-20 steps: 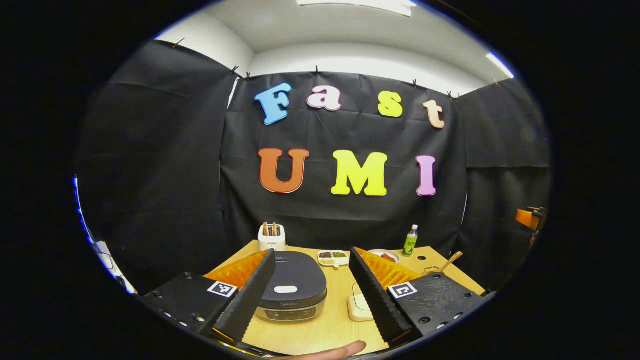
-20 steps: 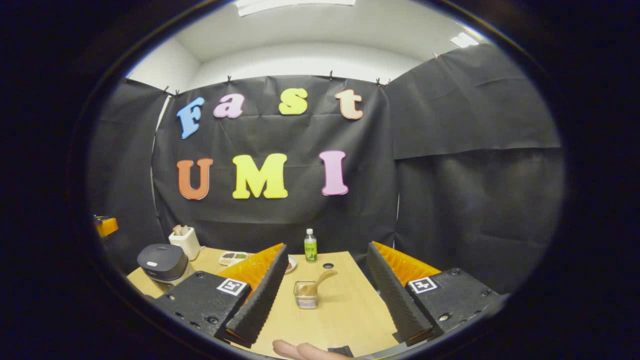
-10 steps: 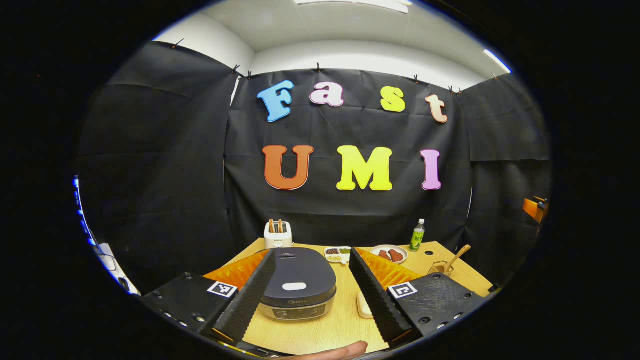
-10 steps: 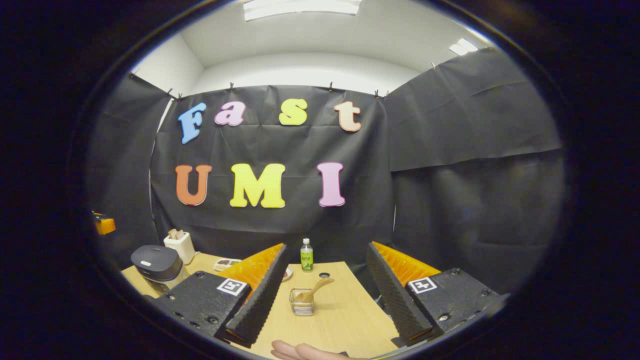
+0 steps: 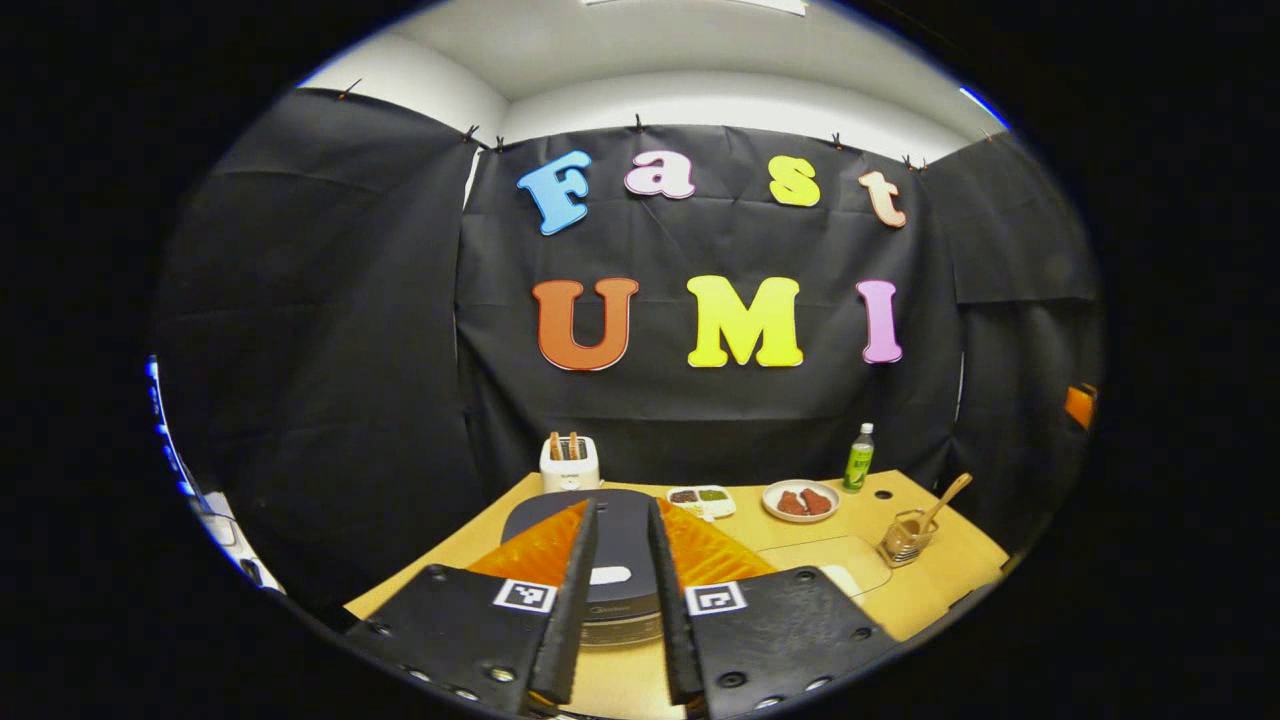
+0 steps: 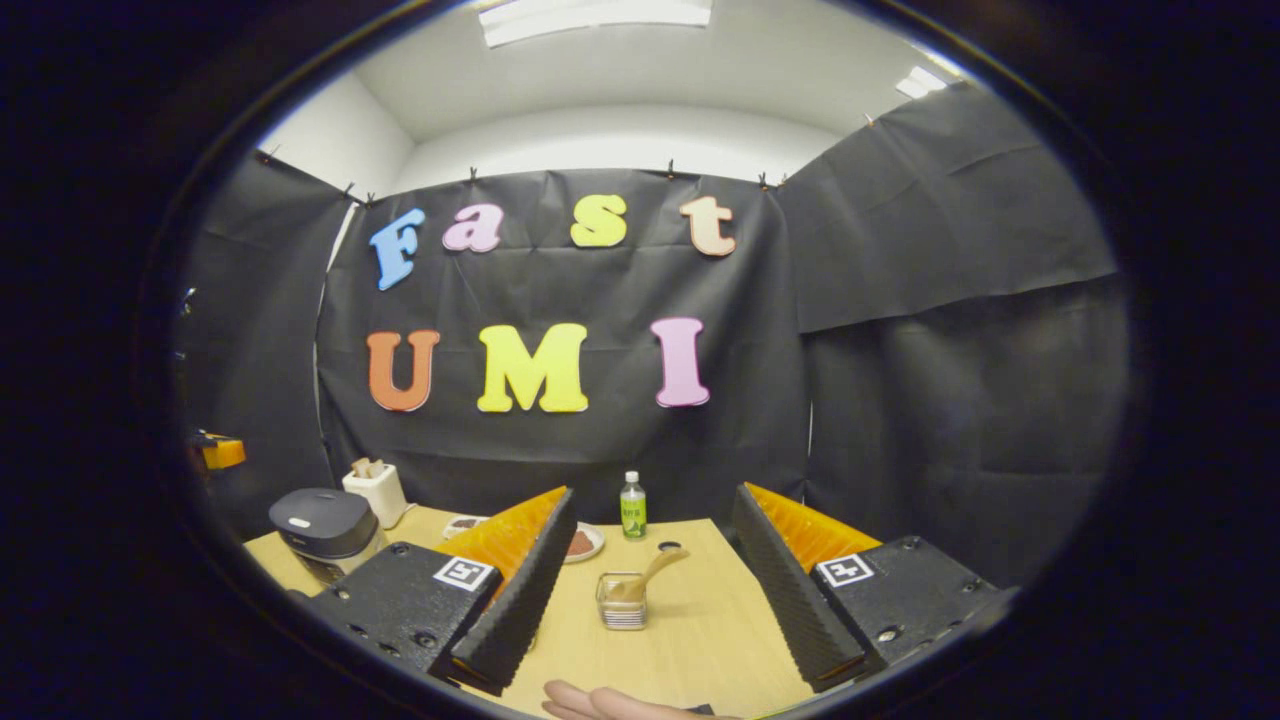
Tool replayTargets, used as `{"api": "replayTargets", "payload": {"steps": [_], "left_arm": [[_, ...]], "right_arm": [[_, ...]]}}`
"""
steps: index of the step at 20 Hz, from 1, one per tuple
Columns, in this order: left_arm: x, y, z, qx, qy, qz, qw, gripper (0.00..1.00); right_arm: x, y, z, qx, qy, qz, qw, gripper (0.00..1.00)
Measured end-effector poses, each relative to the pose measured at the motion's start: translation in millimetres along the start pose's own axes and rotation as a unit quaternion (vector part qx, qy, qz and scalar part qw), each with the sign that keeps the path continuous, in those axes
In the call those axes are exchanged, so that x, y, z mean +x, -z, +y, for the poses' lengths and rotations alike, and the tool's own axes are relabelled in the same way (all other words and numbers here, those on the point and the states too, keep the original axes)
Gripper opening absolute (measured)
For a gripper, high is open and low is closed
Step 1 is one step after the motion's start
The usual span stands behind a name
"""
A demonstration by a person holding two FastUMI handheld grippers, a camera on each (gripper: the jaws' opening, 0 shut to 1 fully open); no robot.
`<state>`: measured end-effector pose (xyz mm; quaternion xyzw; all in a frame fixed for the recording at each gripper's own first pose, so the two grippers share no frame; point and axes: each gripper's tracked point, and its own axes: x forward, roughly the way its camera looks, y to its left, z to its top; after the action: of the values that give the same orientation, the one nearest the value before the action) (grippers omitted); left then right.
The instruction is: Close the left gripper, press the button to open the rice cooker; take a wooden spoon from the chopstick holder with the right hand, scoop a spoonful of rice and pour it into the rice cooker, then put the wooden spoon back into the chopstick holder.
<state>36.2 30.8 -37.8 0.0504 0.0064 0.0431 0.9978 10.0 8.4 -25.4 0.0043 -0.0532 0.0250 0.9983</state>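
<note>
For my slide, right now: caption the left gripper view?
Hand-held gripper, nearly closed, aimed at the cooker button.

The rice cooker [image 5: 620,535] is dark grey with a white button [image 5: 609,575] on top. The table [image 6: 690,620] is light brown wood. The bottle [image 6: 632,507] is green with a white cap. The plate [image 5: 800,501] is white with red-brown food. The toaster [image 5: 569,466] is white.

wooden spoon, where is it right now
The wooden spoon stands tilted in the chopstick holder on the table, between the right gripper fingers in the right gripper view.
</note>
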Motion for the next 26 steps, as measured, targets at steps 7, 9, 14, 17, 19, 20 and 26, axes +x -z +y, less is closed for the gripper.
{"api": "replayTargets", "payload": {"steps": [7,9,14,17,19,20,26], "left_arm": [[26.6,25.6,-2.5,-0.024,-0.013,0.043,0.999,0.0],[35.9,43.9,3.9,-0.025,-0.033,0.071,0.997,0.0],[64.2,77.9,1.0,-0.038,-0.029,0.119,0.992,0.0],[77.8,98.1,3.2,-0.047,-0.033,0.145,0.988,0.0],[82.6,107.7,3.0,-0.049,-0.034,0.156,0.986,0.0],[87.2,114.2,5.0,-0.049,-0.037,0.162,0.985,0.0],[97.4,140.6,8.1,-0.042,-0.045,0.187,0.98,0.0]], "right_arm": [[4.6,18.5,-7.2,-0.003,0.0,0.002,1.0,0.92],[7.4,25.6,-10.1,-0.004,-0.001,0.007,1.0,1.0],[15.2,41.6,-15.6,0.009,-0.01,0.015,1.0,1.0],[20.9,57.4,-21.6,0.014,-0.012,0.031,0.999,1.0],[24.1,63.0,-28.6,0.011,-0.007,0.034,0.999,0.92],[25.2,66.5,-30.3,0.01,-0.006,0.036,0.999,1.0],[26.9,89.1,-33.0,0.016,-0.012,0.054,0.998,0.92]]}}
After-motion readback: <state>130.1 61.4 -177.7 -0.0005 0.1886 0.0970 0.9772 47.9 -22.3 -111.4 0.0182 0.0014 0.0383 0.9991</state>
